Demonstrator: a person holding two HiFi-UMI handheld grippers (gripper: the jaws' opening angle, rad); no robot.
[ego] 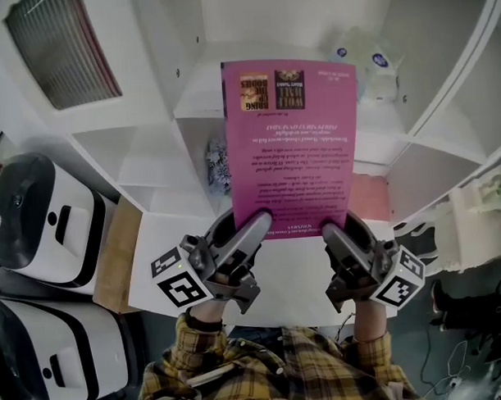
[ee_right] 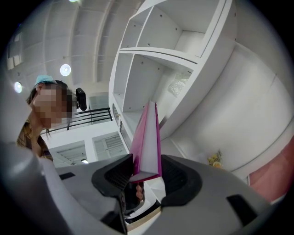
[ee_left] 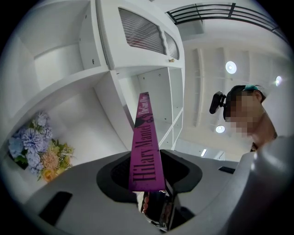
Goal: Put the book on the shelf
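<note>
Friend: Shelf (ego: 199, 97) looks big and white, with lots of boxes in it. Is the book in one yet?

Me: No. I hold the pink book (ego: 291, 144) up in front of the shelf, in the air. It is in none of the shelf's boxes. Its far end points at the shelf and its near end is by me.

Friend: What holds it?

Me: Both my tools. My left gripper (ego: 250, 229) pinches the near end on the side with the spine, and its jaws press on the book from both sides. My right gripper (ego: 343, 231) pinches the near end on the side with the white pages, the same way. Neither one is wide open or shut all the way. Each one bites the book.

Friend: So which step is this?

Me: I think it is the carry step. The book is picked up and at the shelf, but not put down.

Friend: What comes next?

Me: I think I must pick a free box in the shelf and push both grippers at it together, so the book does not twist. One box in the shelf has flowers (ego: 219, 167) in it, so I should miss that one. I should let go only when the book sits on a shelf board.
</note>
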